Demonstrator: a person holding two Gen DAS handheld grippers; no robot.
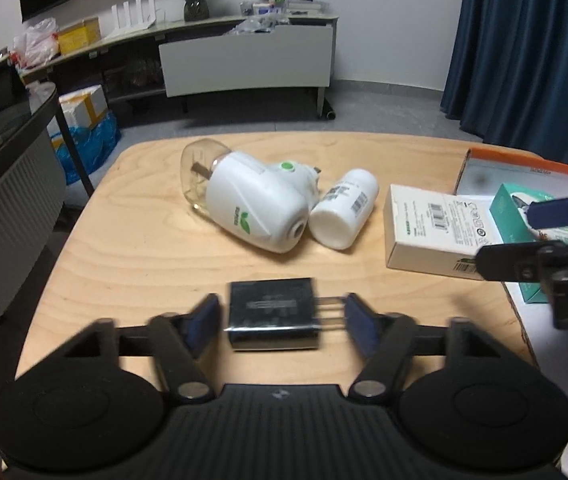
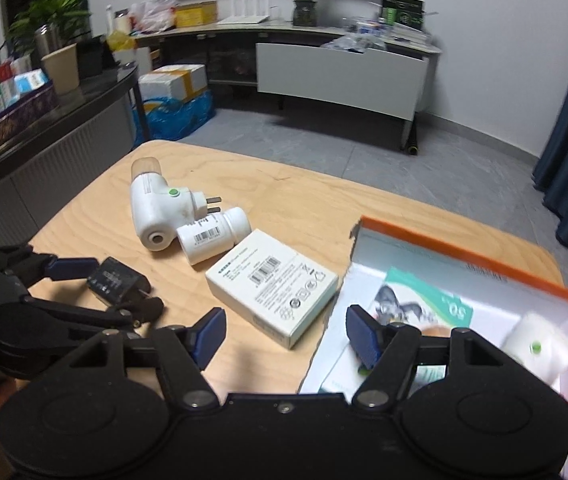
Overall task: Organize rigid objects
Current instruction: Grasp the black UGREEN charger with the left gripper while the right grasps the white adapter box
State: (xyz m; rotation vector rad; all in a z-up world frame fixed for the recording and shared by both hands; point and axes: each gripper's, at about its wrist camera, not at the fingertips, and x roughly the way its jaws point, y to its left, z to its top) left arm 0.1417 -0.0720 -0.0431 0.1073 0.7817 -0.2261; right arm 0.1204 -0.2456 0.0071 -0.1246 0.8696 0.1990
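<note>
A black plug-in charger lies on the wooden table between the pads of my left gripper. One pad meets its body and the other its metal prongs. The right wrist view shows the charger in that gripper too. Farther back lie a white plug-in device, a white bottle and a white carton. My right gripper is open and empty, straddling the near wall of the orange-rimmed box. That box holds a teal packet and another white device.
A dark glass side table with boxes and a cup stands left of the wooden table. On the floor behind are a blue bag and cartons. A low cabinet lines the far wall, with a blue curtain to the right.
</note>
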